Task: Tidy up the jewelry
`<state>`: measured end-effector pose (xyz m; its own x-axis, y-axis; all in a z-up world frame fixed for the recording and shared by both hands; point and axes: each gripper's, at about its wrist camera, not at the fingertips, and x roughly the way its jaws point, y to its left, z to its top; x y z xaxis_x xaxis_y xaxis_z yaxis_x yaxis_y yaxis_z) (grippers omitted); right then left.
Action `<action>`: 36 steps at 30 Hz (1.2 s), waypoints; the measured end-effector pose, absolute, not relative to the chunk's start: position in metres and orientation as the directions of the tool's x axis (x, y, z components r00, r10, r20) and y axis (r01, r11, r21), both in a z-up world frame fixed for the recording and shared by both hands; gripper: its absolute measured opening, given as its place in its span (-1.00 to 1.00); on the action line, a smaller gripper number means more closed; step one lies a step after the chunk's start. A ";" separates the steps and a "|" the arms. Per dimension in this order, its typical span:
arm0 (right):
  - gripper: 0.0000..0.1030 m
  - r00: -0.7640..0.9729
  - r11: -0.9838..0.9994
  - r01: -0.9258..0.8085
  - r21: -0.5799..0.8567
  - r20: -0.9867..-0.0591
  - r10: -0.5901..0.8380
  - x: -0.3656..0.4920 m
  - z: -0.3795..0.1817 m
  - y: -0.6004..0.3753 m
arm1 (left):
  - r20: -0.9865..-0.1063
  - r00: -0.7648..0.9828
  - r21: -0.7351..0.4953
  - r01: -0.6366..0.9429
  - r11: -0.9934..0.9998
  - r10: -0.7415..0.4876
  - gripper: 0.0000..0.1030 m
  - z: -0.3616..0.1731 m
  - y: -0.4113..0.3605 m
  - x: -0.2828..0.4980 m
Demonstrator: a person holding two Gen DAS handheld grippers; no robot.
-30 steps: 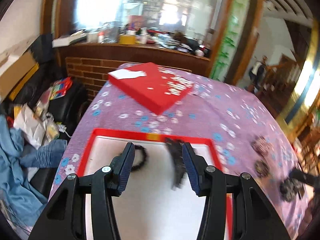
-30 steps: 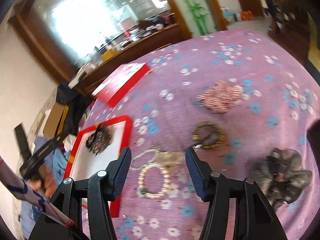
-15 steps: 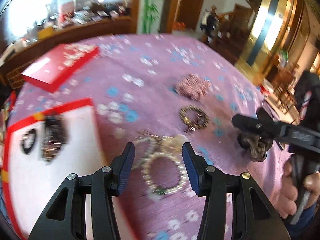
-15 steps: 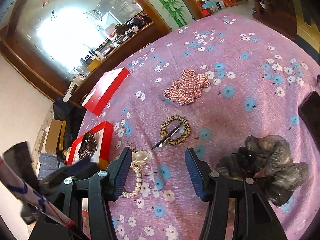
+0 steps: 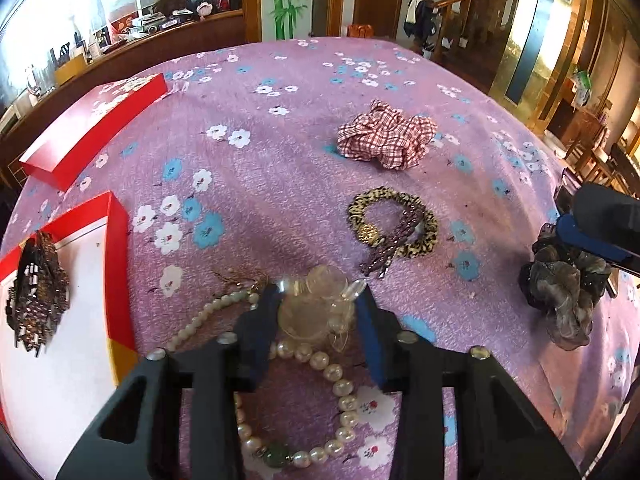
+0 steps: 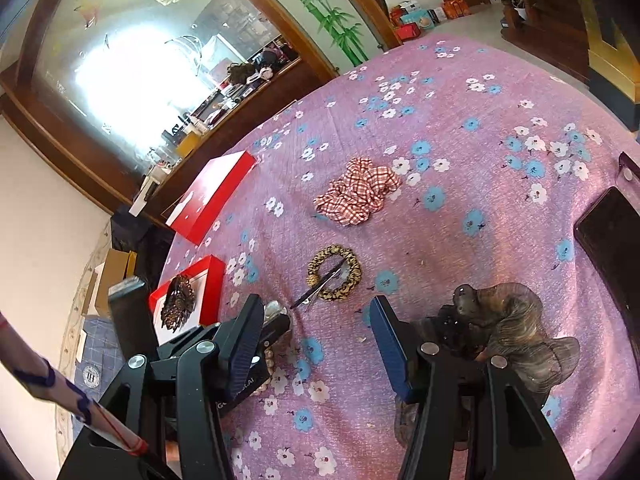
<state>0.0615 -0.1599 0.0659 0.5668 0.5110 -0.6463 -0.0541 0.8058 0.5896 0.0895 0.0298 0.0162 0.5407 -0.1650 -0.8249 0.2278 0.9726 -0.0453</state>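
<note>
Pearl necklace [image 5: 280, 360] lies on the cloth [image 5: 280, 184] beside the red box [image 5: 116, 264]. Left gripper [image 5: 318, 294], just closing, brackets its clear ornament [image 5: 316, 308]. Right gripper [image 6: 316, 328] gapes empty.

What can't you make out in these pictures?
- Pearl necklace: in the left view partly under the left gripper; in the right view almost hidden.
- Clear brooch: whether the pads press it.
- Box: cut off by the left view's edge.
- Dark scrunchie: partly behind the right gripper.
</note>
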 end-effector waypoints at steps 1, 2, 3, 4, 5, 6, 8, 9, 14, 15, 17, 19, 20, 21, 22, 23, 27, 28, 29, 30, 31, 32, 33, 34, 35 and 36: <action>0.16 0.563 0.805 -0.051 0.591 -0.649 0.512 0.063 0.065 -0.159 | -0.817 0.555 -0.038 0.218 0.975 -0.156 -0.31 0.015 0.032 0.089; 0.16 0.560 0.805 -0.049 0.592 -0.651 0.513 0.064 0.065 -0.157 | -0.813 0.561 -0.033 0.217 0.976 -0.152 -0.31 0.015 0.032 0.090; 0.16 0.556 0.805 -0.048 0.591 -0.654 0.513 0.066 0.064 -0.156 | -0.810 0.565 -0.039 0.218 0.975 -0.159 -0.31 0.016 0.034 0.089; 0.14 0.550 0.807 -0.047 0.589 -0.659 0.513 0.068 0.064 -0.153 | -0.801 0.570 -0.064 0.219 0.974 -0.181 -0.31 0.018 0.037 0.089; 0.06 0.544 0.807 -0.046 0.589 -0.663 0.514 0.070 0.063 -0.150 | -0.792 0.578 -0.079 0.219 0.973 -0.195 -0.31 0.022 0.039 0.088; -0.04 0.534 0.806 -0.042 0.590 -0.669 0.517 0.074 0.062 -0.147 | -0.778 0.593 -0.093 0.217 0.972 -0.207 -0.31 0.026 0.042 0.086; -0.20 0.504 0.803 -0.035 0.595 -0.683 0.528 0.084 0.059 -0.137 | -0.744 0.626 -0.127 0.209 0.970 -0.232 -0.31 0.039 0.052 0.082; -0.36 0.490 0.802 -0.036 0.596 -0.689 0.534 0.090 0.058 -0.131 | -0.729 0.640 -0.145 0.199 0.969 -0.241 -0.31 0.044 0.058 0.081; -0.47 0.423 0.843 0.018 0.538 -0.768 0.481 0.122 0.037 -0.106 | -0.706 0.674 -0.191 0.114 0.975 -0.217 -0.30 0.055 0.092 0.084; -0.47 0.417 0.844 0.034 0.535 -0.775 0.475 0.126 0.033 -0.104 | -0.704 0.677 -0.202 0.097 0.975 -0.213 -0.30 0.055 0.098 0.084; -0.47 0.410 0.854 0.049 0.518 -0.790 0.456 0.135 0.026 -0.101 | -0.705 0.677 -0.227 0.072 0.971 -0.214 -0.30 0.055 0.109 0.087; -0.47 0.400 0.869 0.062 0.491 -0.810 0.429 0.143 0.020 -0.096 | -0.703 0.678 -0.238 0.058 0.970 -0.213 -0.30 0.056 0.113 0.088; -0.48 0.390 0.875 0.068 0.479 -0.820 0.419 0.147 0.017 -0.094 | -0.703 0.678 -0.239 0.059 0.969 -0.214 -0.30 0.056 0.113 0.087; -0.57 0.380 0.888 0.074 0.454 -0.836 0.395 0.151 0.013 -0.091 | -0.702 0.679 -0.238 0.062 0.969 -0.216 -0.30 0.057 0.113 0.087; -0.60 0.392 0.898 0.073 0.434 -0.840 0.375 0.152 0.015 -0.090 | -0.701 0.681 -0.235 0.063 0.970 -0.214 -0.30 0.057 0.112 0.086; -0.64 0.391 0.907 0.067 0.416 -0.847 0.360 0.152 0.016 -0.088 | -0.700 0.682 -0.232 0.065 0.971 -0.213 -0.30 0.057 0.112 0.084; -0.88 0.447 0.900 0.014 0.437 -0.807 0.385 0.147 0.020 -0.090 | -0.698 0.685 -0.224 0.066 0.972 -0.207 -0.30 0.057 0.111 0.082; -0.88 0.494 0.896 -0.006 0.443 -0.778 0.388 0.143 0.024 -0.092 | -0.699 0.686 -0.219 0.066 0.973 -0.204 -0.30 0.056 0.110 0.083; -0.88 0.520 0.886 -0.026 0.463 -0.751 0.407 0.140 0.026 -0.094 | -0.699 0.687 -0.217 0.065 0.974 -0.201 -0.30 0.057 0.110 0.083; -0.88 0.526 0.870 -0.051 0.491 -0.727 0.441 0.138 0.030 -0.096 | -0.698 0.688 -0.215 0.065 0.975 -0.199 -0.30 0.057 0.109 0.083; -0.88 0.536 0.853 -0.080 0.516 -0.699 0.474 0.137 0.036 -0.098 | -0.697 0.689 -0.210 0.065 0.975 -0.196 -0.30 0.057 0.108 0.083; -0.88 0.560 0.844 -0.114 0.524 -0.668 0.490 0.133 0.044 -0.100 | -0.697 0.691 -0.207 0.065 0.976 -0.194 -0.30 0.057 0.108 0.083; -0.88 0.572 0.845 -0.131 0.518 -0.657 0.491 0.131 0.048 -0.099 | -0.696 0.693 -0.203 0.065 0.977 -0.191 -0.30 0.057 0.107 0.082; -0.88 0.584 0.846 -0.154 0.511 -0.644 0.495 0.128 0.053 -0.098 | -0.693 0.696 -0.199 0.065 0.978 -0.187 -0.30 0.058 0.106 0.082; -0.88 0.586 0.841 -0.166 0.514 -0.635 0.503 0.125 0.055 -0.097 | -0.691 0.699 -0.196 0.063 0.979 -0.183 -0.30 0.059 0.106 0.081; -0.88 0.585 0.834 -0.177 0.522 -0.626 0.516 0.123 0.056 -0.097 | -0.689 0.702 -0.195 0.062 0.979 -0.182 -0.30 0.059 0.106 0.081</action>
<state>0.1233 -0.0969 0.0556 0.5850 0.5158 -0.6259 -0.1766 0.8342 0.5225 0.0809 0.1064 0.0589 0.7016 -0.1819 -0.6890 0.0619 0.9788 -0.1953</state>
